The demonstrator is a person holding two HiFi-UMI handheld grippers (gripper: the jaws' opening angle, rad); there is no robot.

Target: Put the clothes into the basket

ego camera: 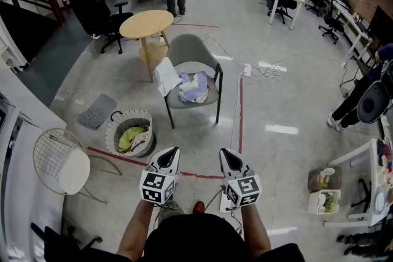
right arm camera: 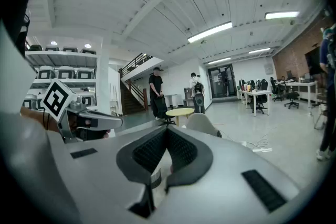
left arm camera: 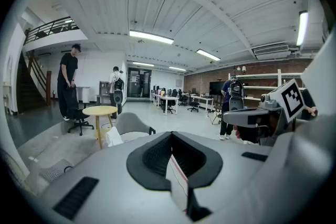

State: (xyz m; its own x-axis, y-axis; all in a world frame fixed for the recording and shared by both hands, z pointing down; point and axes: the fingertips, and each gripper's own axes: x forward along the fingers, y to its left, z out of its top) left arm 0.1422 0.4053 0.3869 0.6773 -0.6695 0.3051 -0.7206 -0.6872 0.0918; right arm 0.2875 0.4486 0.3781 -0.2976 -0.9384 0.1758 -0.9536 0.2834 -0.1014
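- Fingers of the left gripper (ego camera: 171, 153) and the right gripper (ego camera: 226, 153) lie together at their tips, with nothing between them.
- Head view: both grippers sit side by side, a gap between them. They ride on bare forearms stretched forward and point slightly down toward the chair (ego camera: 191, 49).
- Only the head view shows the basket (ego camera: 112, 132). It stands on the floor left of the chair, ahead of the left gripper, with a yellow-green cloth (ego camera: 128, 137) and a paler piece in it.
- Same view: the clothes (ego camera: 194, 88) lie piled on the seat and a white cloth (ego camera: 166, 75) hangs over its left edge, all well apart from both grippers.
- Left gripper view: the pads (left arm camera: 157, 157) meet at the front, and floor with a red line shows through the slit behind them. Beyond stand the chair with the white cloth and a round table (left arm camera: 100, 110). The right gripper shows at the right edge.
- Right gripper view: the pads (right arm camera: 149, 152) are closed and empty. The left gripper shows at the left, with the table and the chair back ahead.
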